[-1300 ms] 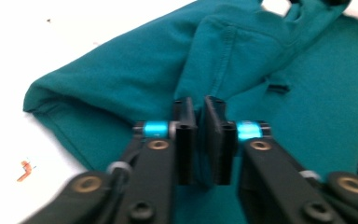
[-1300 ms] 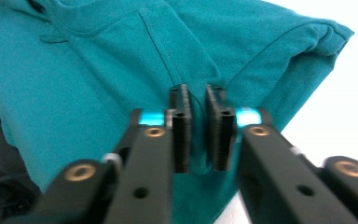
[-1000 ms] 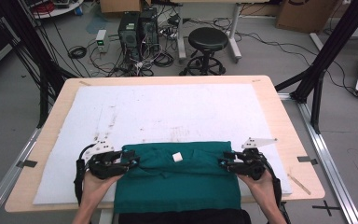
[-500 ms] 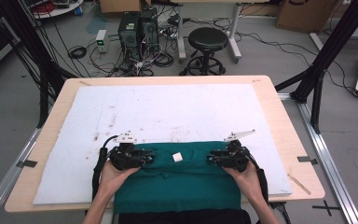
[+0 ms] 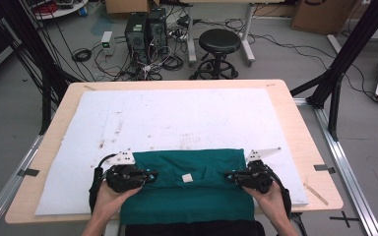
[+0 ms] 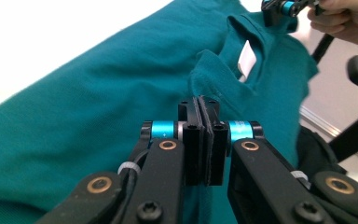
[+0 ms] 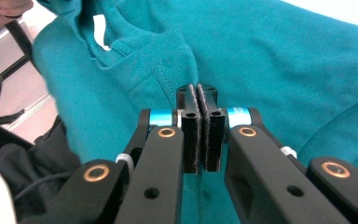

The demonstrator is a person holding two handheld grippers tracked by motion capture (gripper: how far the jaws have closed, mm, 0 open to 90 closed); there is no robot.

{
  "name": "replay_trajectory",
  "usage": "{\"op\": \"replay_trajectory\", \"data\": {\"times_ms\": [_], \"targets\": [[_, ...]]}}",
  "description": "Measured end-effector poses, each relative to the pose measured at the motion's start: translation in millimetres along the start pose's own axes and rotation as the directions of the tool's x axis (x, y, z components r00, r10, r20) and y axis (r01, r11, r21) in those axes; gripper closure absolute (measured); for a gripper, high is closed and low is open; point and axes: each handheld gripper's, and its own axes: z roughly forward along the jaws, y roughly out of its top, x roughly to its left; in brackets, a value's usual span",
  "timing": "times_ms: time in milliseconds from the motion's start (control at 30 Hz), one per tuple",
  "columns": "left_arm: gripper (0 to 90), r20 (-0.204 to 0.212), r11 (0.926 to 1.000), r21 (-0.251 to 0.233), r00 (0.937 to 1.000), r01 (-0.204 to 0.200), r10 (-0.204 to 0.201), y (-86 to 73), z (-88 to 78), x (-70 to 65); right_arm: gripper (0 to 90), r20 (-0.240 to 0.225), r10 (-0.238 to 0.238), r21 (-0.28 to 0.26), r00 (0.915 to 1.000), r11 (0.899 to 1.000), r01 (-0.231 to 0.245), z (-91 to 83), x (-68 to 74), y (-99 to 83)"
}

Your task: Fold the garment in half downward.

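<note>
A teal shirt (image 5: 192, 201) lies at the near edge of the white mat (image 5: 177, 118), collar and white label (image 5: 187, 178) facing up. My left gripper (image 5: 152, 175) lies at the shirt's left shoulder and my right gripper (image 5: 229, 176) at its right shoulder, the tips pointing at each other. Both pairs of jaws have just been closing. In the left gripper view the left gripper (image 6: 199, 100) is shut with a raised fold of shirt (image 6: 98, 93) at its tip. In the right gripper view the right gripper (image 7: 198, 88) pinches a ridge of shirt (image 7: 284, 60) beside the collar.
The mat covers most of the wooden table (image 5: 305, 147). The shirt's lower part hangs over the near edge. Beyond the table stand a black stool (image 5: 219, 42), computer towers (image 5: 145, 24) and floor cables. Black frame legs (image 5: 339, 64) rise at the right.
Both grippers came inward from the shirt's outer edges onto its shoulders, then drew back a little toward the near edge. Their jaws have shut.
</note>
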Motion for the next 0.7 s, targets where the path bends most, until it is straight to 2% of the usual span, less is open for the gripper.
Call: {"op": "replay_trajectory", "data": {"times_ms": [333,500,700], "targets": [[88.0,0.001,0.9981,-0.010,0.9981,-0.061,0.061,-20.1,-16.3,-28.5,89.2,-0.039,-0.055,-0.011,0.9977,0.998,0.055,-10.1,24.7,-20.7],[88.1,0.006,0.9977,-0.010,0.9977,-0.067,0.067,-25.9,-20.5,-35.2,89.2,-0.058,-0.082,-0.003,0.9950,0.997,0.082,-12.0,31.7,-26.8],[88.2,0.012,0.9978,-0.004,0.9977,-0.067,0.067,-34.9,-21.9,-42.0,89.2,-0.079,-0.086,-0.002,0.9932,0.996,0.086,-14.0,35.4,-32.3]]}}
